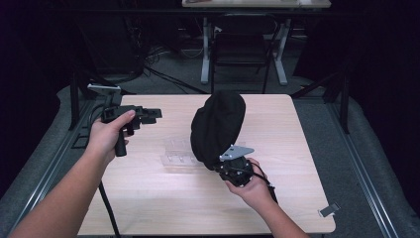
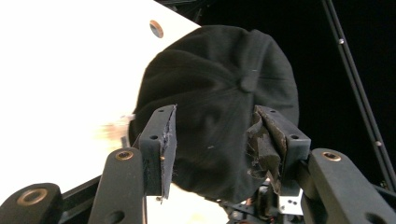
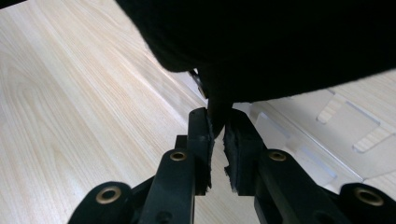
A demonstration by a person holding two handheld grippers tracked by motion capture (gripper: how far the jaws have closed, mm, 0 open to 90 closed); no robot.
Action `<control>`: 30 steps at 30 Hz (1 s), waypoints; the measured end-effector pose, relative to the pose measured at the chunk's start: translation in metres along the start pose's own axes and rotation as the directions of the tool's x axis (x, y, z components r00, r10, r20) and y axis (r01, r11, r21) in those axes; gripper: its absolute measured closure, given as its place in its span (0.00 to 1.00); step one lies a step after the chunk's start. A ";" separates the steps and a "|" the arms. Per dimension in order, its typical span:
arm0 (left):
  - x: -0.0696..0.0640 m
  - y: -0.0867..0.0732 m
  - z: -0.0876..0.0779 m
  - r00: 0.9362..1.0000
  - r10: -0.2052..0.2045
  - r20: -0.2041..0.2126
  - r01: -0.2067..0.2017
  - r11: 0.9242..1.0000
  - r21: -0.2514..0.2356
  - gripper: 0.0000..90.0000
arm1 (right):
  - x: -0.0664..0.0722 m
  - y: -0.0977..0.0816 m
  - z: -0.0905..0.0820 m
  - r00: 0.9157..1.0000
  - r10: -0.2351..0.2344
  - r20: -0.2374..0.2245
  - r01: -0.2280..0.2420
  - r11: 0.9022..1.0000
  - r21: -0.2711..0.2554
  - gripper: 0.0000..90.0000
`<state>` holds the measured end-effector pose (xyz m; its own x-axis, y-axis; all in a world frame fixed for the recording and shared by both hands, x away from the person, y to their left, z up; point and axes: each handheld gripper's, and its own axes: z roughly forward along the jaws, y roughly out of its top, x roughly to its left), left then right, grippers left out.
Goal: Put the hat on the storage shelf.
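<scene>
On the wooden table [image 1: 148,198], one black cap [image 1: 218,124] is pinched at its edge by the right gripper [image 3: 217,135], above one clear tray [image 1: 176,151]. Nothing is held by the half-open left gripper [image 1: 148,115], off to the cap's side.

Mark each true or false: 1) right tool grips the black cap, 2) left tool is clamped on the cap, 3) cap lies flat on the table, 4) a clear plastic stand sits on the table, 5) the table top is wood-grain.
1) The right tool grips the cap: true, its jaws pinch the cap's edge.
2) The left tool is clamped on the cap: false, its jaws stand open, apart from the cap.
3) The cap lies flat on the table: false, it is held up above it.
4) A clear stand sits on the table: true.
5) The table top is wood-grain: true.
</scene>
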<state>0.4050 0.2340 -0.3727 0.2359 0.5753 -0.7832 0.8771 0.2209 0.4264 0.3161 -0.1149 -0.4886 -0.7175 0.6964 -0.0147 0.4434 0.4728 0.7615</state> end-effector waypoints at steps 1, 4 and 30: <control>0.005 -0.001 -0.003 1.000 0.001 -0.014 -0.001 1.000 -0.004 0.56 | -0.002 -0.003 -0.001 1.000 0.011 0.002 -0.011 1.000 0.001 0.89; 0.010 -0.002 -0.006 0.999 0.008 -0.043 -0.008 1.000 -0.006 0.56 | -0.003 -0.007 -0.005 1.000 0.009 0.006 -0.009 1.000 0.007 0.87; 0.042 -0.022 -0.018 0.951 0.146 -0.271 -0.143 0.989 0.034 0.54 | -0.015 -0.037 -0.037 0.994 -0.018 0.109 0.015 1.000 0.025 0.70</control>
<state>0.3877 0.2670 -0.4069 0.2396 0.7929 -0.5603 0.8481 0.1099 0.5183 0.2905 -0.1625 -0.4923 -0.6623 0.7427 -0.0988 0.4455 0.4964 0.7451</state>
